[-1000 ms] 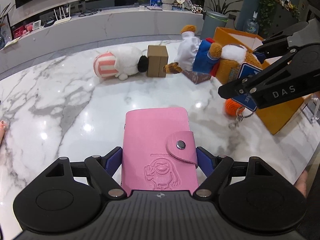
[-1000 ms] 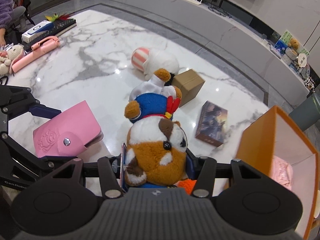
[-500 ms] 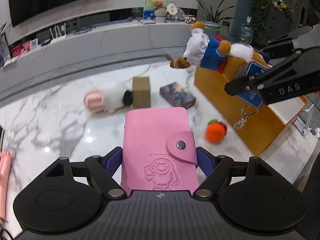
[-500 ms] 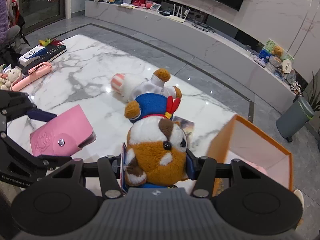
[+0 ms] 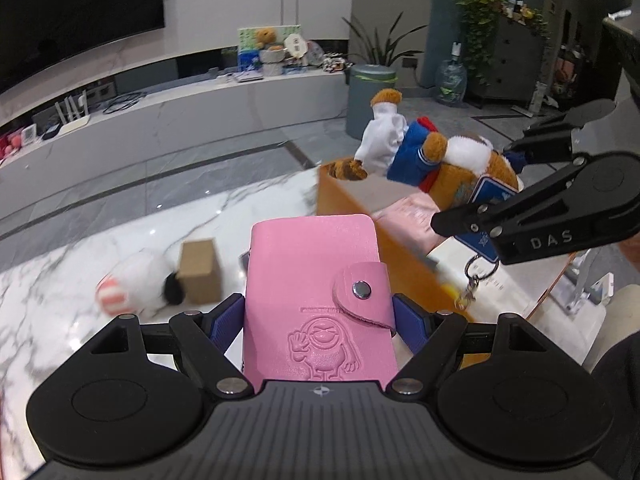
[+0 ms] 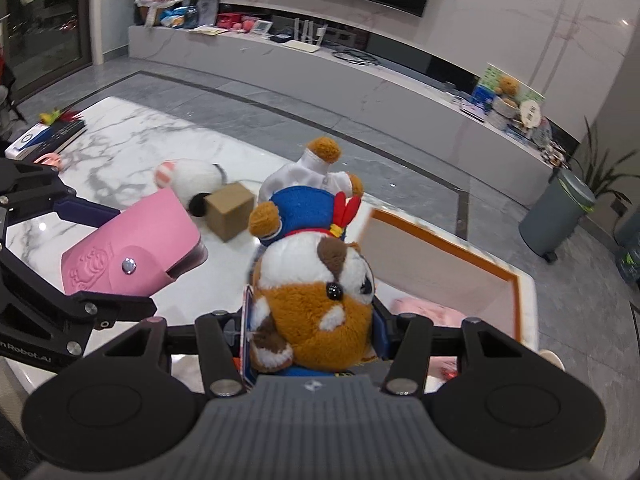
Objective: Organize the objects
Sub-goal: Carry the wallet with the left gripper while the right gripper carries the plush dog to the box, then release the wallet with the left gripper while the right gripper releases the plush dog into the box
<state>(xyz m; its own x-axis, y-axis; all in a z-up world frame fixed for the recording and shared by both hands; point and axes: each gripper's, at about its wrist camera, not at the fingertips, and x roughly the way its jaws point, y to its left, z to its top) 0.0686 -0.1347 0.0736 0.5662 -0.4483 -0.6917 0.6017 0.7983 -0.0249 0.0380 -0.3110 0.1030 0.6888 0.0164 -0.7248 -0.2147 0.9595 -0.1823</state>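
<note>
Left gripper (image 5: 318, 320) is closed flat on the stiff, light pink wallet (image 5: 320, 300); right gripper (image 6: 312, 332) is clamped around the soft, squashable plush dog (image 6: 316, 300).

Glossy marble table (image 5: 80, 272); matt pink leather wallet (image 5: 316, 280); fuzzy plush (image 6: 316, 300).

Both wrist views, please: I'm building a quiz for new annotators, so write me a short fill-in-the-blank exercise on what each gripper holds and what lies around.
1. The left gripper is shut on a pink ____ with a snap flap.
2. The right gripper grips the plush toy by its ____.
3. The open box has an ____ rim.
4. The white plush lies against a small ____ box.

Missing words: wallet; head; orange; cardboard
</note>
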